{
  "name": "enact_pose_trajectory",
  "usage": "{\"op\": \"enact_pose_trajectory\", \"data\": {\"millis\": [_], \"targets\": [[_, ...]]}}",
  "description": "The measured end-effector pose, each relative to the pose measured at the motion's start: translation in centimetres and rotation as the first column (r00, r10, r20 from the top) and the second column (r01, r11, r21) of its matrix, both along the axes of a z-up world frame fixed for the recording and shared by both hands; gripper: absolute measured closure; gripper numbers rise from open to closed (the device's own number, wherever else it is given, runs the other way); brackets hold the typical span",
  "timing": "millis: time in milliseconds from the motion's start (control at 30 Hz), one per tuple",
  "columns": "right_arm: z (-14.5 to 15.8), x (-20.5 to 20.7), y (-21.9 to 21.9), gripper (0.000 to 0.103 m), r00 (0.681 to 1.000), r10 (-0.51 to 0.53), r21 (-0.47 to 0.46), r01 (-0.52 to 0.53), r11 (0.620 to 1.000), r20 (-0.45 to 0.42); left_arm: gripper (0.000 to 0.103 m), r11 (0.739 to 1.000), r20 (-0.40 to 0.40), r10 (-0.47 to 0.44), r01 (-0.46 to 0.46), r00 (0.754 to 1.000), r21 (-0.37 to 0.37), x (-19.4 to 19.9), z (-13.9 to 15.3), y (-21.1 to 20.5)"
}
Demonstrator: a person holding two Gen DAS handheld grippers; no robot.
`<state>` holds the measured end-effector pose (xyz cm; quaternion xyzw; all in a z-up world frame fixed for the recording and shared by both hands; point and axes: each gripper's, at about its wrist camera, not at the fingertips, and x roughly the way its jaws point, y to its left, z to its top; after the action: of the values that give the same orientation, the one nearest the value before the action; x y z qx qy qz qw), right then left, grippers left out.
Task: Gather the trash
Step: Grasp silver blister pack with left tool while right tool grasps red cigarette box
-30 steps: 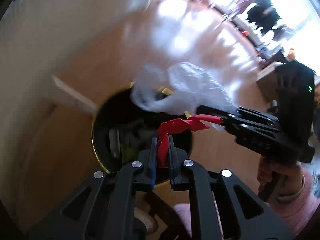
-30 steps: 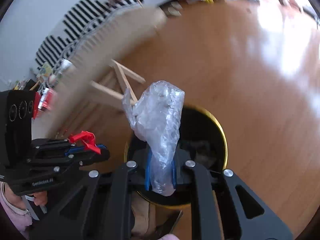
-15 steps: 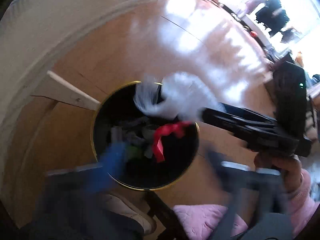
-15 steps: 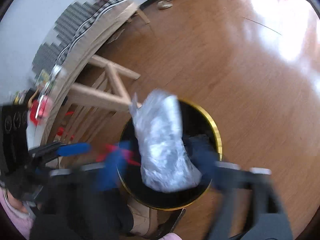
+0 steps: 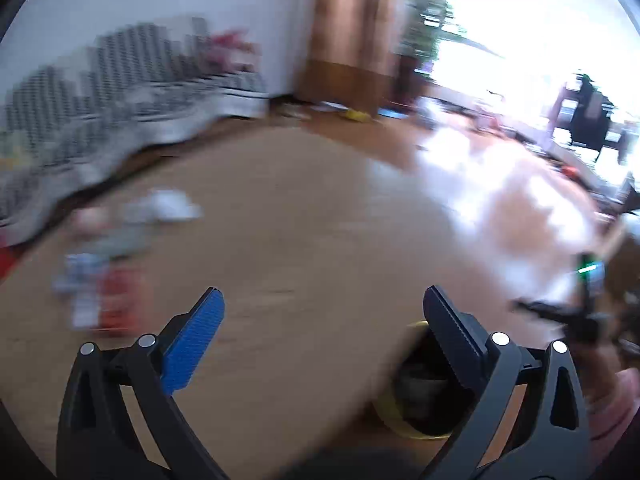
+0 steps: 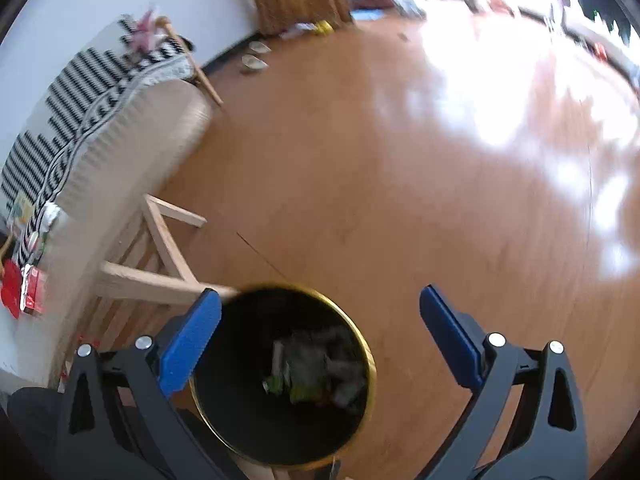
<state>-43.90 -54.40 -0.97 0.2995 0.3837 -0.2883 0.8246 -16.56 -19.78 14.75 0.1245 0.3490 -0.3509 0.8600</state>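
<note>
My right gripper (image 6: 320, 320) is open and empty, hovering above the black trash bin with a gold rim (image 6: 360, 344); mixed wrappers (image 6: 308, 372) lie inside the bin. My left gripper (image 5: 324, 320) is open and empty, pointed across a tan table top (image 5: 300, 264). Blurred trash lies on that surface at the left: a white crumpled piece (image 5: 168, 204) and red and white packets (image 5: 100, 292). The bin's rim (image 5: 396, 420) shows at the lower right of the left wrist view. The right gripper (image 5: 560, 316) shows blurred at the right edge there.
A wooden table leg frame (image 6: 160, 256) stands just left of the bin. A sofa with a black-and-white striped cover (image 6: 92, 92) lies along the wall. A red packet (image 6: 24, 288) sits at the far left. Sunlit wood floor (image 6: 440, 160) spreads to the right.
Both grippers opened and dropped their loads: the red scrap and the clear plastic bag went into the bin. The left gripper then swung up and left toward the table top.
</note>
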Motion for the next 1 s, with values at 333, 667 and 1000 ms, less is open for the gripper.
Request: {"op": "enact_pose_trajectory", "data": {"millis": [333,667,1000], "targets": [[12.1,16.1,11.2,0.007,0.919,0.364,-0.207,-0.331,0.921,0.150,0.006,0.872,-0.117,0.487,-0.489,0.865,0.018,13.1,-6.0,18.6],[9.7,34.9,29.6,0.007,0.719,0.695,-0.163,-0.688,0.707,-0.021,0.006,0.914,-0.134,0.405,-0.395,0.904,0.097,15.5,-8.4,17.4],[6.7,43.3,37.7,0.007,0.677,0.725,-0.137,-0.736,0.663,-0.128,0.006,0.920,-0.145,0.392,-0.391,0.909,0.038,15.4,-8.0,18.4]]}}
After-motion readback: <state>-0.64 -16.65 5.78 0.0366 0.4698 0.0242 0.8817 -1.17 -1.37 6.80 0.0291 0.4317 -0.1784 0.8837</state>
